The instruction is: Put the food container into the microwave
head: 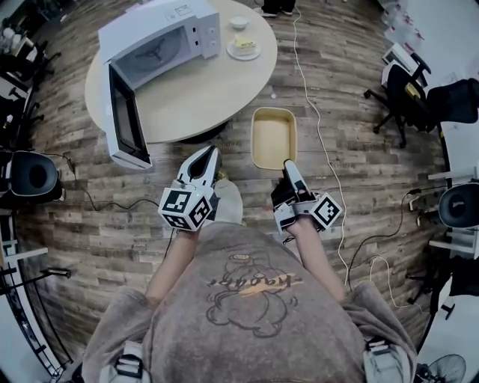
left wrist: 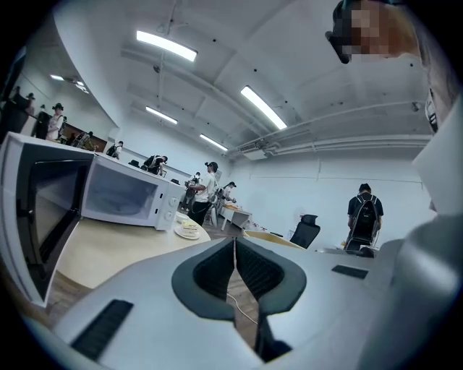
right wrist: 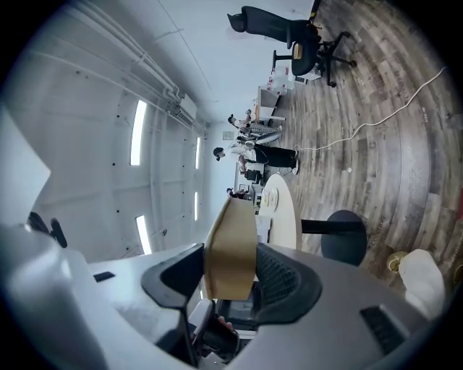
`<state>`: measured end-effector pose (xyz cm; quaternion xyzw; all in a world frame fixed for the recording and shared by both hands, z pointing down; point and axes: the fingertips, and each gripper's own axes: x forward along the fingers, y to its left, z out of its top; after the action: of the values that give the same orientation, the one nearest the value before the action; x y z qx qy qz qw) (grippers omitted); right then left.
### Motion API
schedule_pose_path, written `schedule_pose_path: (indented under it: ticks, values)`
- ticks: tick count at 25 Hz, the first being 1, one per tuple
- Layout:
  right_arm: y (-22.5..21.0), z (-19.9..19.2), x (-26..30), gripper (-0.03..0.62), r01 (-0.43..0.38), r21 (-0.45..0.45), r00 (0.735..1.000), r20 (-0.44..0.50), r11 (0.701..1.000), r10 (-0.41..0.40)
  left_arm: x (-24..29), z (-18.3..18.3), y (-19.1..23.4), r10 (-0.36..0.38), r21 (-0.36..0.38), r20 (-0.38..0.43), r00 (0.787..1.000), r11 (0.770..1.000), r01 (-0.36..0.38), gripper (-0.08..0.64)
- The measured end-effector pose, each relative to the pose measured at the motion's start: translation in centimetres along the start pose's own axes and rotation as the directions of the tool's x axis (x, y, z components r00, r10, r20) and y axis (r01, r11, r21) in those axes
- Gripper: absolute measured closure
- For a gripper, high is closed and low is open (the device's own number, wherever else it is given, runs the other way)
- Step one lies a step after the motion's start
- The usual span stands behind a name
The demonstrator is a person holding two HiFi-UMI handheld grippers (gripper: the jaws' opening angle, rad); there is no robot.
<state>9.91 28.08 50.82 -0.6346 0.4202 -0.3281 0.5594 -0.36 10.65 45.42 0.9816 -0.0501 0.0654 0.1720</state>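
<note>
Pinching the near wall of the food container, our right gripper has its jaws clamped on the tan rim. The tray juts out ahead of the tips, and we judge it to be in the air above the floor, short of the table. Just to the left, our left gripper carries nothing: its jaws are pressed together, pads meeting.

We judge the container light, thin-walled and a little flexible, and from above it looks empty. Gripped at one short end only, it will likely sag or twist, so a bite at the middle of that wall suits best. The idle jaws could steady a side rim. Squeezing hard might buckle the wall.

Ahead of the right jaws and to their left comes the edge of the round table, and the tray has to clear that rim. Ahead-left of the left jaws the microwave door hangs open and seems to reach past the table edge. That is the edge to watch. Beyond it gapes the microwave, with open tabletop in front of its cavity. Farthest off, right of the cavity, sit a plate and a small bowl. A white cable trails on the floor right of the right jaws, no obstacle for a carried tray.
</note>
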Motion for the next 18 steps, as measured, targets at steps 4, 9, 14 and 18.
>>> schedule_pose_path:
  ticks: [4, 9, 14, 18]
  values:
    - [-0.2, 0.7, 3.1, 0.368, -0.008, -0.003, 1.000, -0.025, 1.000, 0.008, 1.9, 0.9, 2.1, 0.022, -0.015, 0.016, 1.000, 1.000, -0.022, 0.526]
    - [-0.3, 1.5, 7.5, 0.368, -0.018, 0.003, 0.998, -0.058, 1.000, 0.019, 4.7, 2.2, 4.8, 0.043, -0.033, 0.028, 0.999, 0.999, -0.042, 0.526]
    - [-0.3, 2.5, 11.8, 0.368, -0.017, -0.005, 0.996, -0.093, 1.000, 0.017, 7.5, 4.2, 7.1, 0.058, -0.036, 0.036, 0.998, 0.998, -0.057, 0.526]
    - [-0.2, 2.3, 15.8, 0.368, -0.021, -0.006, 0.991, -0.132, 1.000, 0.020, 8.9, 5.9, 9.9, 0.088, -0.045, 0.050, 0.995, 0.995, -0.086, 0.526]
